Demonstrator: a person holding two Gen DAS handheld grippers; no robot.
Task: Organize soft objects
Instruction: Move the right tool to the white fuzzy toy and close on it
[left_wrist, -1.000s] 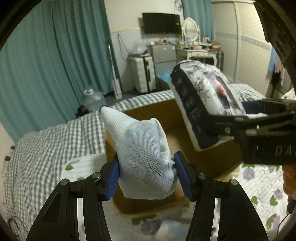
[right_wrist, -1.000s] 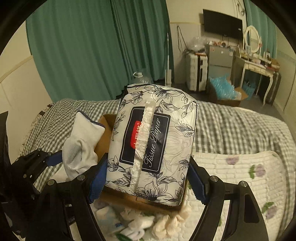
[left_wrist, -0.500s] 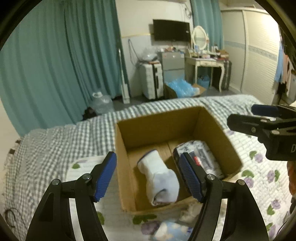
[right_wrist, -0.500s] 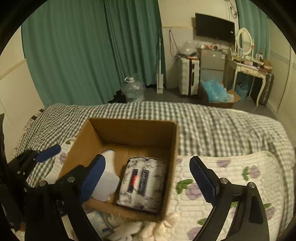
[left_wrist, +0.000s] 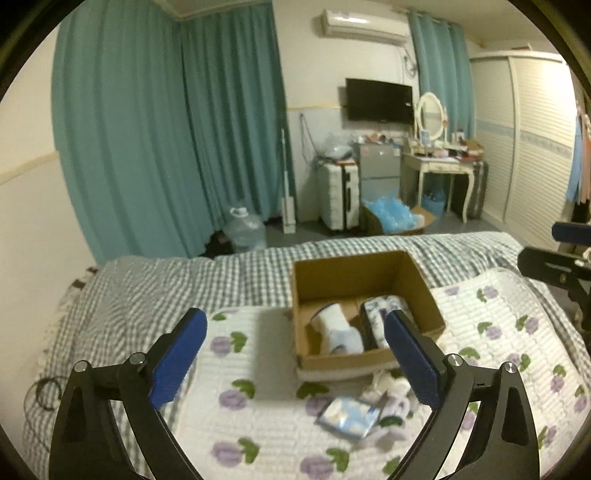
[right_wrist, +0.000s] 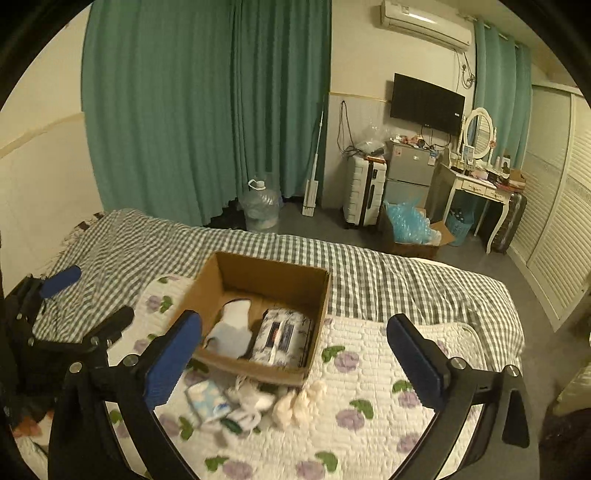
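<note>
Bed (right_wrist: 406, 280) carries floral quilt (right_wrist: 369, 369), cardboard box (right_wrist: 266, 369), loose soft items (right_wrist: 251, 402)

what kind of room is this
Most likely a lived-in bedroom. A bed with a checked cover fills the foreground, a white dressing table with an oval mirror stands by the far wall, and a louvred wardrobe runs along the right side.

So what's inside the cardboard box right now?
The cardboard box holds a white sock on the left and a floral tissue pack beside it. Anything under them is covered.
</note>
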